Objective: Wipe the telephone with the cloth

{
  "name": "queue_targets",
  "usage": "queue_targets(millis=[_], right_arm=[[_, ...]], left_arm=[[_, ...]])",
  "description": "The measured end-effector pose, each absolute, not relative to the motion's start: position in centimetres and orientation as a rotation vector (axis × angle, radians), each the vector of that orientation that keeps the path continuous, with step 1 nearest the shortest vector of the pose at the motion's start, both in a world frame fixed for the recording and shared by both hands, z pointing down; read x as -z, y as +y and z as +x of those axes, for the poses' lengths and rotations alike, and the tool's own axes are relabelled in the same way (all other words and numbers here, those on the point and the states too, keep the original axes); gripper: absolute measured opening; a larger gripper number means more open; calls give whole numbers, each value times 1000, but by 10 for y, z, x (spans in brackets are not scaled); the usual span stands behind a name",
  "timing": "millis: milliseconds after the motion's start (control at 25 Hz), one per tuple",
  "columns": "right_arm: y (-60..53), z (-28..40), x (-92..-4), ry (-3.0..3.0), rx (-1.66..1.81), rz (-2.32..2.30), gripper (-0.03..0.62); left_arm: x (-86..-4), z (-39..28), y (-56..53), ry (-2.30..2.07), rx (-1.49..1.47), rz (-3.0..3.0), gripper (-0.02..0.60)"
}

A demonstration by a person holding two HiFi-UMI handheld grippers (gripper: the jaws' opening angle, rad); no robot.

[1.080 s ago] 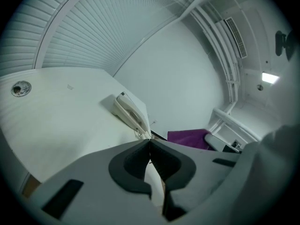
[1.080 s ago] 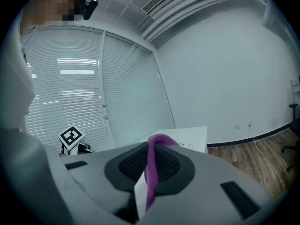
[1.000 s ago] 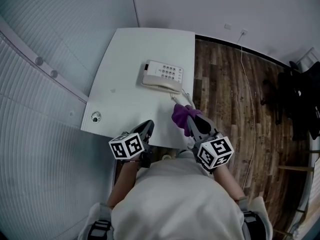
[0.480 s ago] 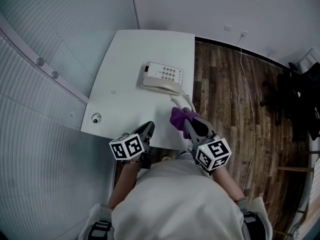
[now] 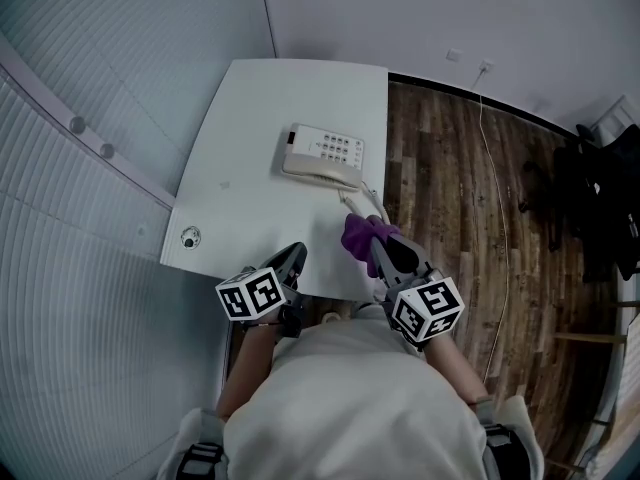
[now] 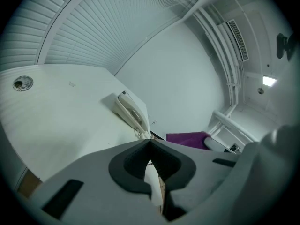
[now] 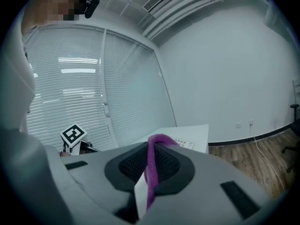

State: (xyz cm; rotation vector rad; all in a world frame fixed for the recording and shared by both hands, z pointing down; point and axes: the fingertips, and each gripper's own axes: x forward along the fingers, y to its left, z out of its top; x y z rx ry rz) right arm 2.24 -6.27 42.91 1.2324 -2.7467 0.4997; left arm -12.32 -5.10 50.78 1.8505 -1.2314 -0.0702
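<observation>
Right gripper (image 5: 374, 245) pinches the purple cloth (image 5: 360, 232). In the right gripper view its dark pads are pressed onto a fold of cloth (image 7: 150, 167) that runs up between them and loops over the tips. The gripper sits at the near right corner of the white desk (image 5: 250, 183), jaws aimed toward the telephone (image 5: 322, 154).

Left gripper (image 5: 292, 259): jaws pressed together, nothing between them. In the left gripper view the two pads meet tip to tip (image 6: 150, 143). It hovers over the near edge of the desk, left of the right gripper and apart from it.

Telephone: white desk set with the handset in its cradle along the near side and the keypad behind it. It lies on the right half of the desk, well apart from both grippers. From the left gripper view it shows edge-on (image 6: 129, 112), with the cloth (image 6: 187, 138) lower right of it. Its coiled cord (image 5: 364, 200) runs from the handset toward the desk's right edge and ends near the cloth. Whether cord and cloth touch is unclear from the head view.

Other items: a round grommet hole (image 5: 190, 236) sits at the near left corner of the desk. White blinds (image 5: 90, 98) stand to the left. Wood-plank floor (image 5: 450, 198) lies to the right, with a thin white cable (image 5: 497, 198) trailing across it.
</observation>
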Motion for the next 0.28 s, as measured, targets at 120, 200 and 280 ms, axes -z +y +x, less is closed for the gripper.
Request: queue_targets(millis=[120,200,280], right_arm=[[-63,23,-429,-2748,-501,1236,43],[-64,22,-429,-2749,-501,1238,43],[-65,22,-429,-2750,-502,1240,43]], left_arm=[[-509,-123,-51,-1228,71,1849,21],[-509,-122,-51,-1223,72,1848,21],[-511,-121,-52,-1218,71,1847,21]])
